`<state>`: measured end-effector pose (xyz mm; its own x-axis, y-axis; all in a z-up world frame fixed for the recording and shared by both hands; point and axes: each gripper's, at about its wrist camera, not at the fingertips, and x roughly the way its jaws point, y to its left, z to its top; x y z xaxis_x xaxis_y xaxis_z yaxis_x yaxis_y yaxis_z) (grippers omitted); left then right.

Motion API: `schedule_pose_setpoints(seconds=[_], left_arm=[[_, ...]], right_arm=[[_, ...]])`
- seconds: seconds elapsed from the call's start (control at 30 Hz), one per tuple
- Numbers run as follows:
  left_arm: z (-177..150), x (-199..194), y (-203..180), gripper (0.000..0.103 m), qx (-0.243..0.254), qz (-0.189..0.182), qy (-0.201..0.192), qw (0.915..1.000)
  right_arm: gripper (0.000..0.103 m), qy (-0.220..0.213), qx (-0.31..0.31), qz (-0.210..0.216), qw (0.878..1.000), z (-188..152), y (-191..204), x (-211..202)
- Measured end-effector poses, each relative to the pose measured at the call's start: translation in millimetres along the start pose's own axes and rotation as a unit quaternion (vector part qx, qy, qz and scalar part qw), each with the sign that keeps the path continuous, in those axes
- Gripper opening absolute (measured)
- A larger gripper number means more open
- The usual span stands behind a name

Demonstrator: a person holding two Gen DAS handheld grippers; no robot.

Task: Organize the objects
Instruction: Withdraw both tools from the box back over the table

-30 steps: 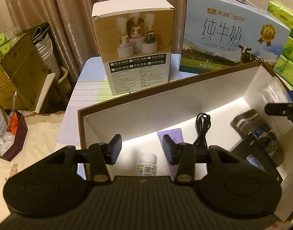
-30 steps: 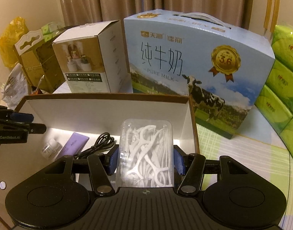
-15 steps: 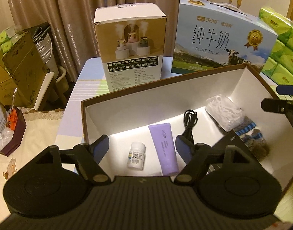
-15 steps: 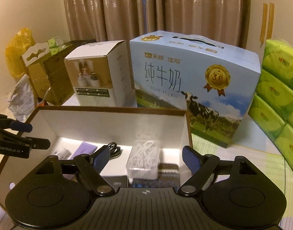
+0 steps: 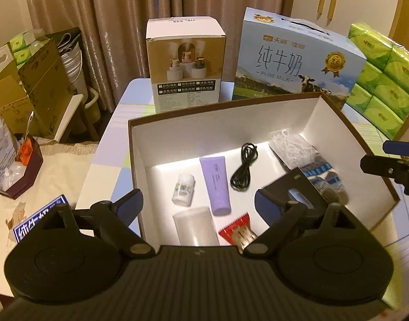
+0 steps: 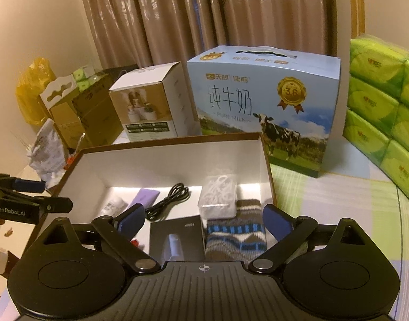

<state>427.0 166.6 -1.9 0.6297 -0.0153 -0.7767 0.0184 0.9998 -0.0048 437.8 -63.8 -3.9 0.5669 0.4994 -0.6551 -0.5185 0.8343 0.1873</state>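
Observation:
A brown cardboard box (image 5: 136, 144) with a white inside holds a small white pill bottle (image 5: 183, 189), a purple tube (image 5: 215, 184), a coiled black cable (image 5: 243, 172), a clear case of floss picks (image 6: 217, 196), a knitted sock (image 6: 238, 236), a black packet (image 6: 176, 236), a translucent cup (image 5: 195, 228) and a red packet (image 5: 238, 228). My left gripper (image 5: 199, 204) hovers open above the box's near left. My right gripper (image 6: 204, 218) hovers open above the near right, holding nothing.
Behind the box stand a humidifier carton (image 5: 187, 64) and a blue milk carton (image 6: 263, 107). Green tissue packs (image 6: 383, 112) are stacked at the right. Cardboard boxes (image 5: 30, 85) and a dark tray of clutter (image 5: 20, 171) sit off the table's left side.
The right gripper let go of the floss pick case into the box and opened wide. Both grippers have pulled back and up, and the left has opened wider.

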Motion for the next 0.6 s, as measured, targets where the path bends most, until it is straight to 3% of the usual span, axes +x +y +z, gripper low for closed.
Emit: schedule_pose_setpoints(seconds=[0.4,0.6], left_arm=[[-38,-52,0,0.089,-0.049,-0.016,-0.008,0.9987],[-56,-73,-6,0.089,-0.05,-0.015,-0.013,0.9986]], right_arm=[[0.095,0.008,0.037,0.025,0.999,-28,16,-44],[0.095,0.002,0.051,0.029,0.998,-40,26,-65]])
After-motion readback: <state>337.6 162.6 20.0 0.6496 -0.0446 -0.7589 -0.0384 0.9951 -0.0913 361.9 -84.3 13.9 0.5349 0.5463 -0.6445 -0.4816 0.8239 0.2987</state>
